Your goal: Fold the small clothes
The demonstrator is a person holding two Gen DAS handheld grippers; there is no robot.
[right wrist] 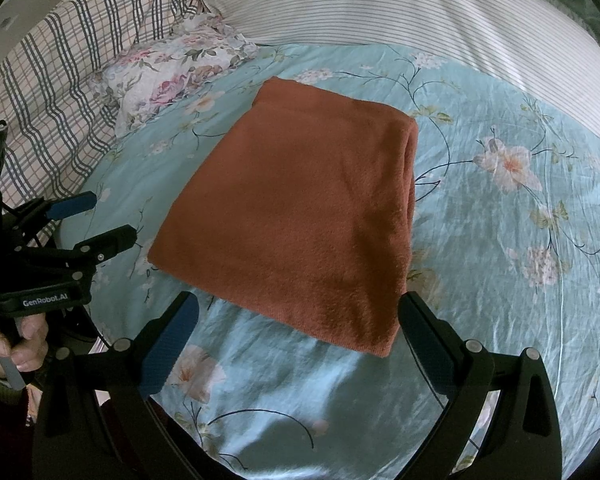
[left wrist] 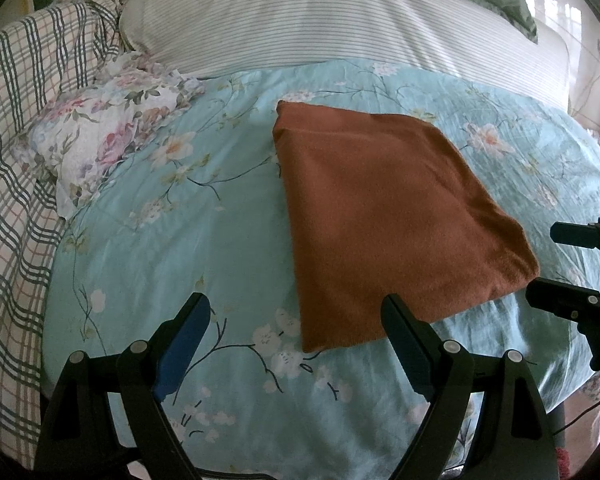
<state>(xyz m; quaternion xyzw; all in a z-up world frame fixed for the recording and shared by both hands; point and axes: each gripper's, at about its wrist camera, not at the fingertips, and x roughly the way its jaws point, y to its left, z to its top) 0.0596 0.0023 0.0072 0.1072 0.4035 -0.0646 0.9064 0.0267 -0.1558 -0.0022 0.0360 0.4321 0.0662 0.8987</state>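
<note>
A rust-brown cloth (left wrist: 384, 220) lies folded into a flat rectangle on the light-blue floral bedsheet (left wrist: 204, 248); it also shows in the right wrist view (right wrist: 300, 216), with its folded thick edge on the right. My left gripper (left wrist: 296, 316) is open and empty, just short of the cloth's near left corner. My right gripper (right wrist: 298, 314) is open and empty, its fingers straddling the cloth's near edge without touching it. The right gripper shows at the right edge of the left wrist view (left wrist: 560, 268). The left gripper shows at the left of the right wrist view (right wrist: 104, 220).
A floral pillow (left wrist: 104, 136) lies left of the cloth, with a plaid quilt (left wrist: 16, 152) beyond it. A striped pillow (left wrist: 320, 12) runs along the back of the bed. The bed's edge falls away at the near right (left wrist: 572, 392).
</note>
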